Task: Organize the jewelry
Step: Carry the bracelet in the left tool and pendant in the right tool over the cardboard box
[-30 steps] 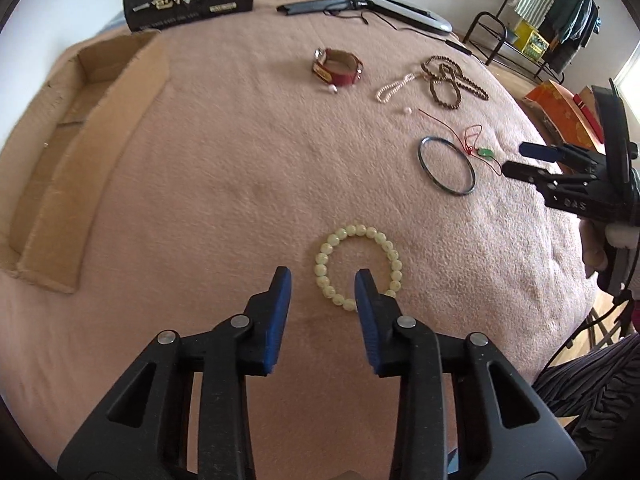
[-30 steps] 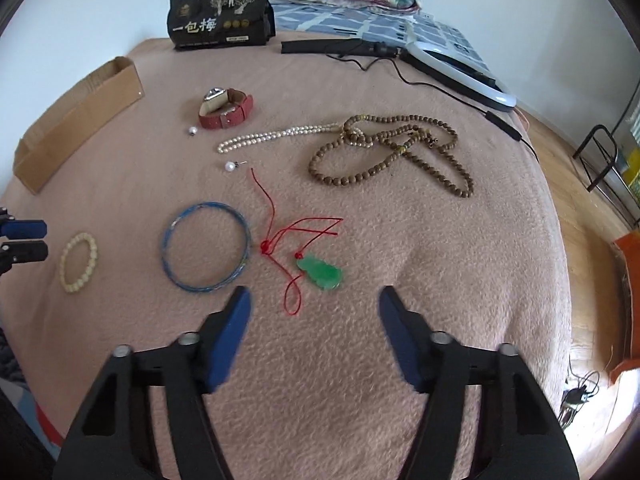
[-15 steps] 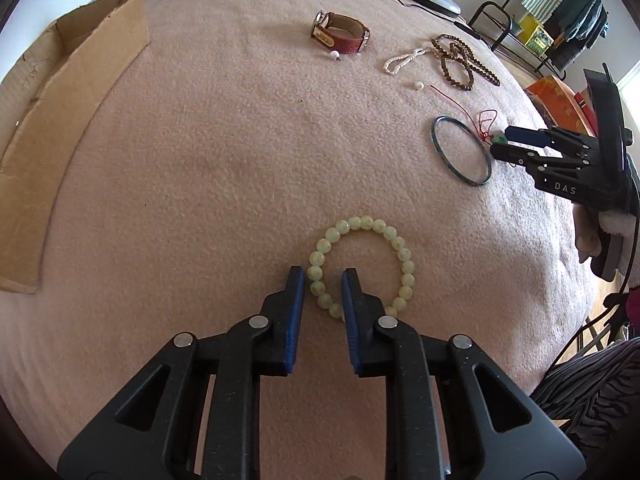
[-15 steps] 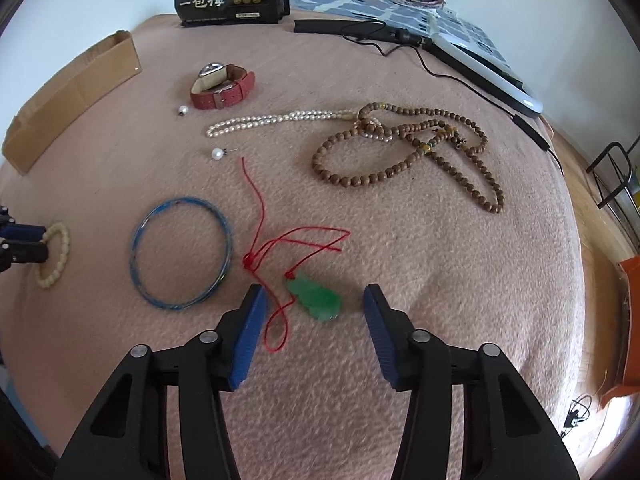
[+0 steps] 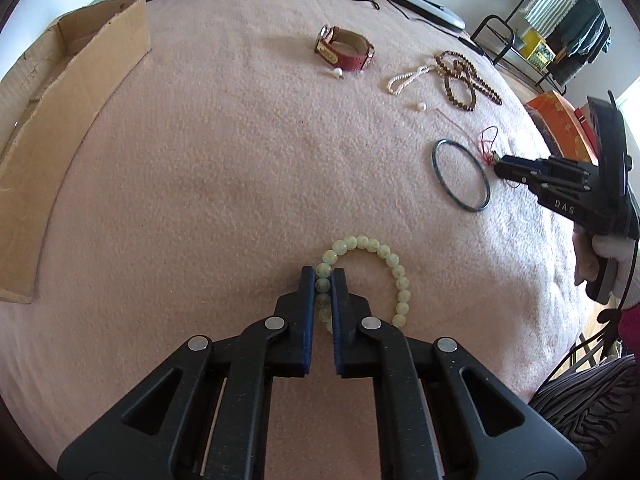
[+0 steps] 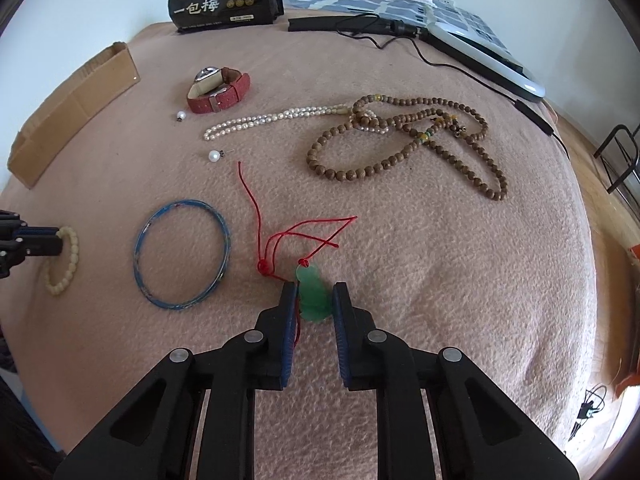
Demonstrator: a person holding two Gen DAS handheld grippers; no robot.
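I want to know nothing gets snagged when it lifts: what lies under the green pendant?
Under the green pendant only the pink blanket shows; its red cord trails beside it. The spot directly beneath is covered.

- The right gripper points down at a pink blanket, its jaws closing around a green pendant on a red cord.
- A blue bangle lies just left of the cord.
- At the left edge, the left gripper clamps a pale bead bracelet.
- Farther back lie a watch, pearl strand, brown beads and a cardboard box.
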